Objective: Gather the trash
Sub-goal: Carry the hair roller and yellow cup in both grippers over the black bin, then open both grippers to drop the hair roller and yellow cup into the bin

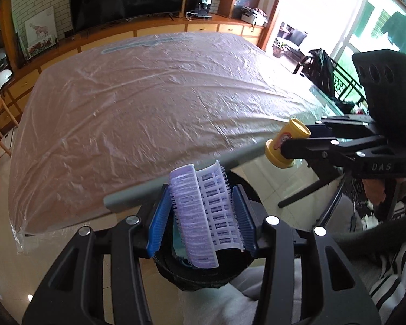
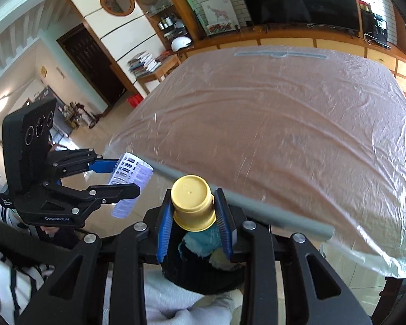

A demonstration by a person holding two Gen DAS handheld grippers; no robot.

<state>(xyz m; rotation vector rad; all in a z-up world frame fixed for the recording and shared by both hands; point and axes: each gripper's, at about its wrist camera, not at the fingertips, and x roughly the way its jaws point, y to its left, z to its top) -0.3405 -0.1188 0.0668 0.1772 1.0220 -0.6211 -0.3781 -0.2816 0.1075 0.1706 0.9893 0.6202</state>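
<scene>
My left gripper (image 1: 203, 214) is clamped on a white and lilac hair roller (image 1: 203, 211), blue pads pressing both of its sides. My right gripper (image 2: 195, 214) is clenched on a small yellow cup (image 2: 193, 203), base facing the camera. Both items hang above a black bin (image 2: 203, 273) below the jaws, which holds teal and pale crumpled scraps. In the left wrist view the right gripper and cup sit at 3 o'clock. The table (image 1: 154, 113), wrapped in clear plastic sheet, spreads toward 12 o'clock. A striped sleeve (image 1: 392, 279) shows at 4 o'clock.
</scene>
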